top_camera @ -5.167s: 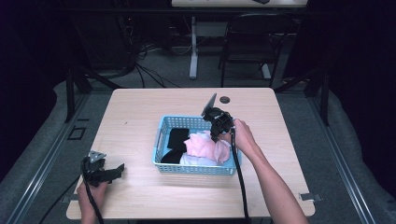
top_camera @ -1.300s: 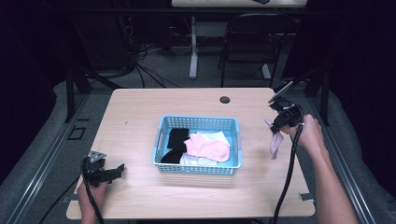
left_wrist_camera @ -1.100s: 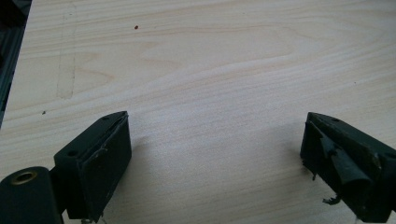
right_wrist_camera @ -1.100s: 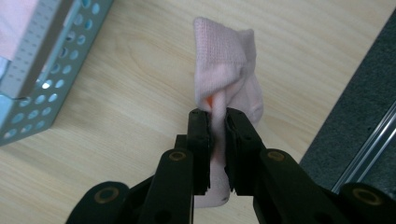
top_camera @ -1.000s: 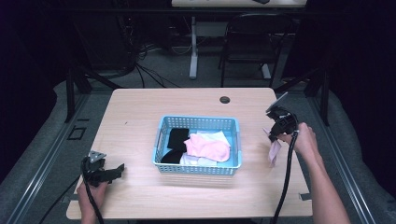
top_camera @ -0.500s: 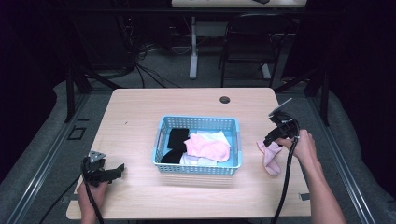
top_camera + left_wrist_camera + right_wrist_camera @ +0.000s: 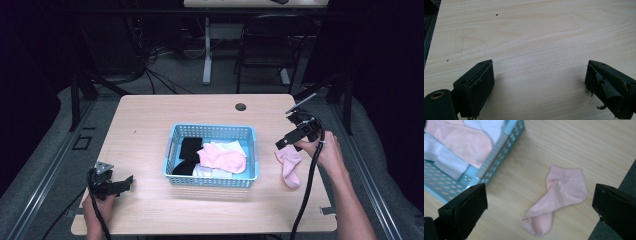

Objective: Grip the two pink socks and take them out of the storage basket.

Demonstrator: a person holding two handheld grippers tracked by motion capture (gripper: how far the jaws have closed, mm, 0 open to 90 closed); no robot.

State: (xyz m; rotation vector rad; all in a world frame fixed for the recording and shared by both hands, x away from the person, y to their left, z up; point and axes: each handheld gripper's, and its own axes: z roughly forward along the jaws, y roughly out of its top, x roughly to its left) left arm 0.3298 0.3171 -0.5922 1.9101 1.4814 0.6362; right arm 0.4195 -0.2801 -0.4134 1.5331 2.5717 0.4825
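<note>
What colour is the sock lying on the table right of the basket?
Pale pink. The sock shows best in the right gripper view, flat on the wood beside the blue basket.

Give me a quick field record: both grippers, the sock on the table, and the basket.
right gripper: open, jaws just opened, nothing between them, above the sock
sock: pink, flat on the table, right of the basket, near the table's right edge
basket: blue, holds pink, white and black socks
left gripper: open, empty, near the table's front-left corner
</note>
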